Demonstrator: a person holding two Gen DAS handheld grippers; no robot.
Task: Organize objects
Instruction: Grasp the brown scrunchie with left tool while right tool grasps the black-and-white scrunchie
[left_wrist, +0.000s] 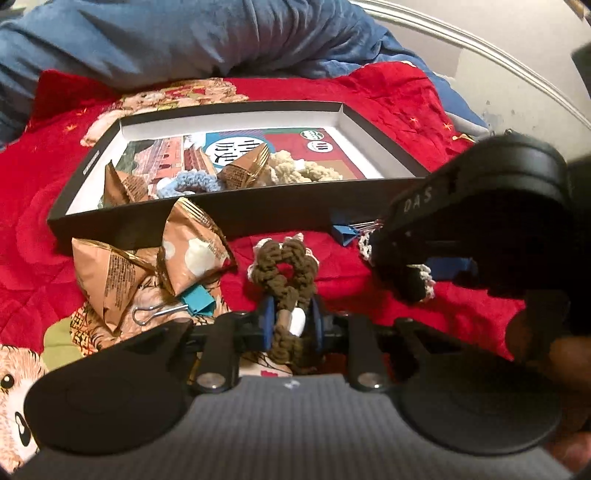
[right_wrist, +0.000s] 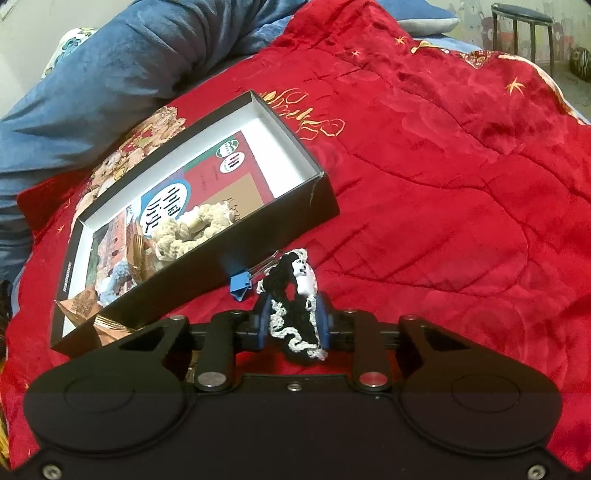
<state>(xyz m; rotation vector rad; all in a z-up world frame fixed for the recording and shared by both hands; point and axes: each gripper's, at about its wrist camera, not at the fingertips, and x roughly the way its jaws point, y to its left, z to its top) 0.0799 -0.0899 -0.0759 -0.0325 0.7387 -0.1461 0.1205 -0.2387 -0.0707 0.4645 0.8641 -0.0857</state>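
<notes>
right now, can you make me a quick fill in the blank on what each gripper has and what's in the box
1. The left gripper is shut on the ____ crocheted scrunchie.
2. The right gripper is shut on a scrunchie that is black with ____ trim.
3. The cream scrunchie lies ____ the black box.
4. The binder clip beside the box wall is ____.

Missing words: brown; white; inside; blue

Four scrunchies (left_wrist: 284, 269), four snack packets (left_wrist: 110, 280), three binder clips (left_wrist: 195, 301), one box (left_wrist: 236, 216)
</notes>
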